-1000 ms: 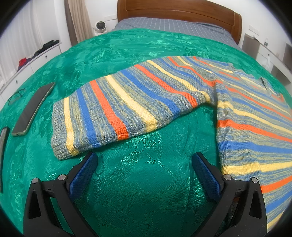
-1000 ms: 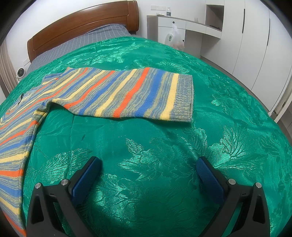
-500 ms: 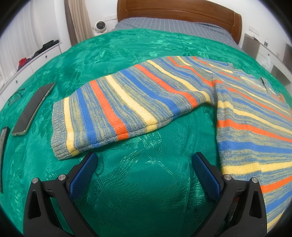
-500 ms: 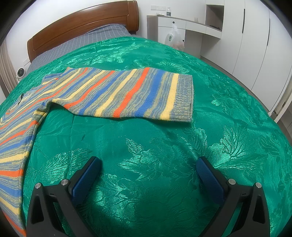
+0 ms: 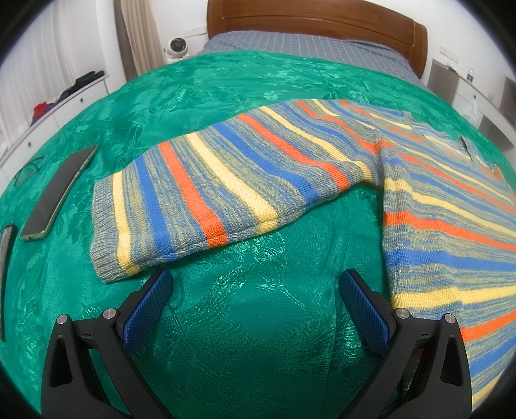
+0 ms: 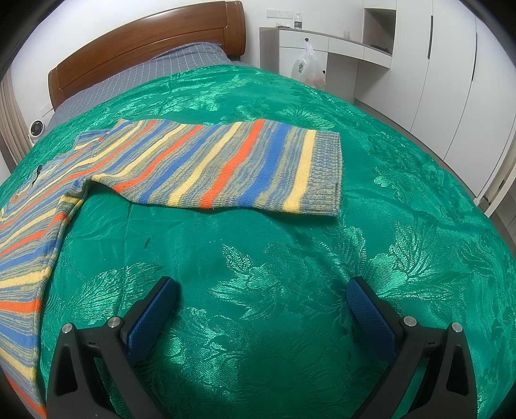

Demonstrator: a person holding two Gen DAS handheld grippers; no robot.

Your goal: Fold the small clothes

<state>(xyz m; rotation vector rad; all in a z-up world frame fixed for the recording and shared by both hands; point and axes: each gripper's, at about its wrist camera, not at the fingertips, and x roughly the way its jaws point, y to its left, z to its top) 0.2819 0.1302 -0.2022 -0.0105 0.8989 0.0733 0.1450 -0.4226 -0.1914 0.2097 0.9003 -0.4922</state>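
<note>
A striped knit sweater in blue, orange, yellow and grey lies flat on the green bedspread. In the left wrist view its left sleeve (image 5: 206,190) stretches toward the left, and its body (image 5: 451,225) fills the right side. My left gripper (image 5: 254,283) is open and empty, just below the sleeve's lower edge. In the right wrist view the other sleeve (image 6: 232,167) stretches right, its cuff (image 6: 325,174) in the middle. My right gripper (image 6: 262,290) is open and empty, well short of that sleeve.
A phone (image 5: 58,190) and a second dark flat object (image 5: 4,254) lie on the green bedspread (image 5: 251,338) left of the sleeve, with glasses (image 5: 27,167) beyond. The wooden headboard (image 5: 316,22) stands at the far end. White wardrobes (image 6: 451,64) and a desk stand to the right.
</note>
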